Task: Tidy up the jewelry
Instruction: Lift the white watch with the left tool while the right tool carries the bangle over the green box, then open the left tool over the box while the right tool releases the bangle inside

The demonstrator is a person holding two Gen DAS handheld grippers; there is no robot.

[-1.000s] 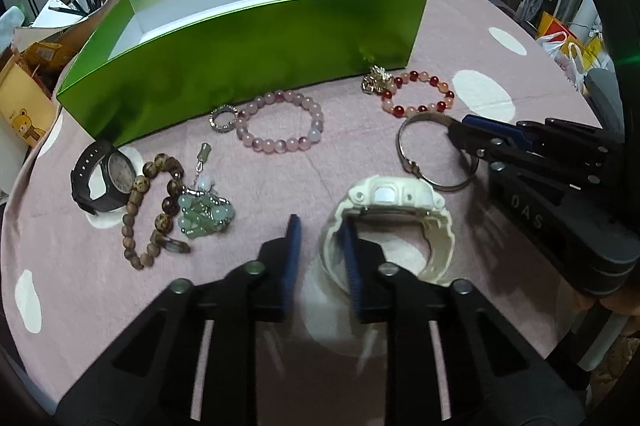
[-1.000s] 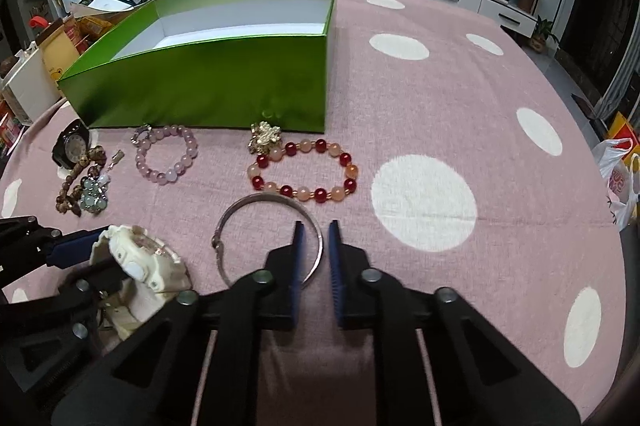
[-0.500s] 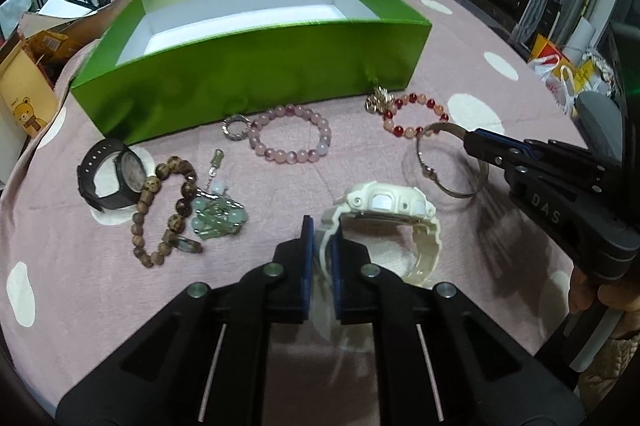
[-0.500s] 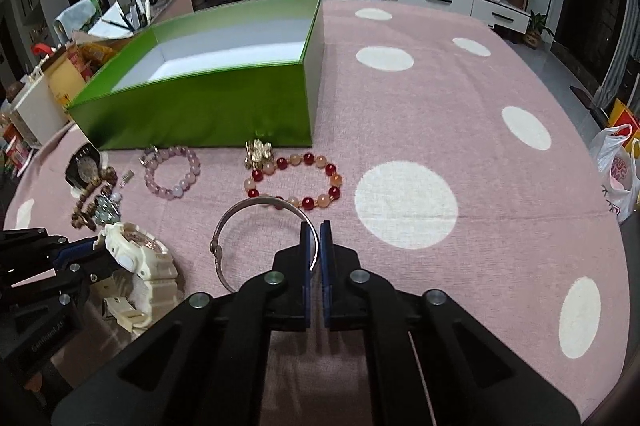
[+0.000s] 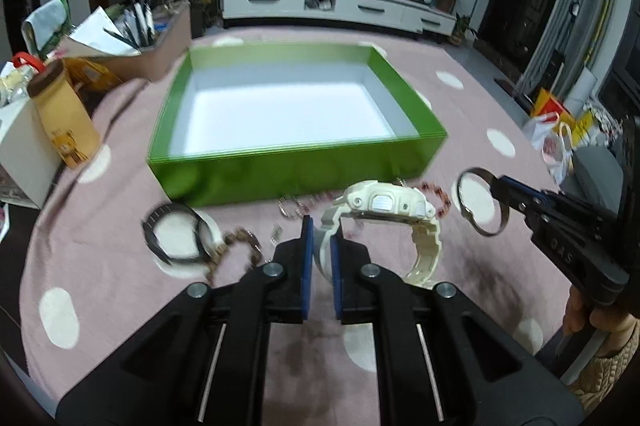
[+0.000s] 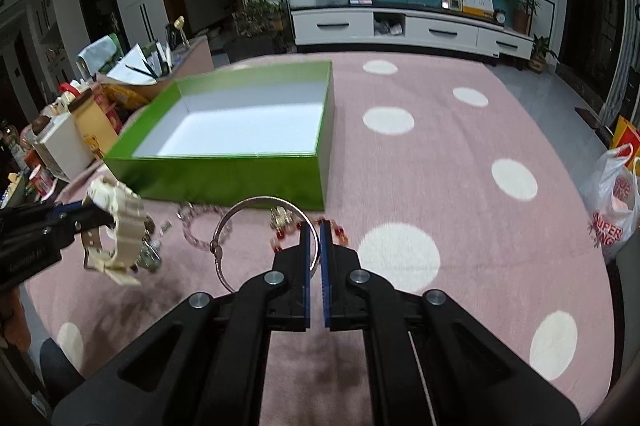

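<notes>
My left gripper (image 5: 320,226) is shut on the strap of a cream white watch (image 5: 380,204) and holds it above the pink spotted cloth; it also shows in the right wrist view (image 6: 120,226). My right gripper (image 6: 314,230) is shut on a silver bangle (image 6: 224,230), lifted off the cloth; the bangle also shows in the left wrist view (image 5: 480,204). The open green box (image 5: 296,130) with a white floor stands just beyond both. On the cloth lie a black watch (image 5: 176,238), a brown bead bracelet (image 5: 236,246), a pink bead bracelet (image 6: 196,222) and a red bead bracelet (image 6: 312,230).
Off the table's left edge stand a yellow tin (image 5: 64,114), a white box (image 5: 20,154) and a holder with pens (image 5: 136,38). A white plastic bag (image 6: 616,202) sits off the right edge. A TV cabinet (image 6: 400,26) is far behind.
Both grippers have risen off the cloth, the left lifting the white watch and the right lifting the silver bangle. The views now look down into the green box.
</notes>
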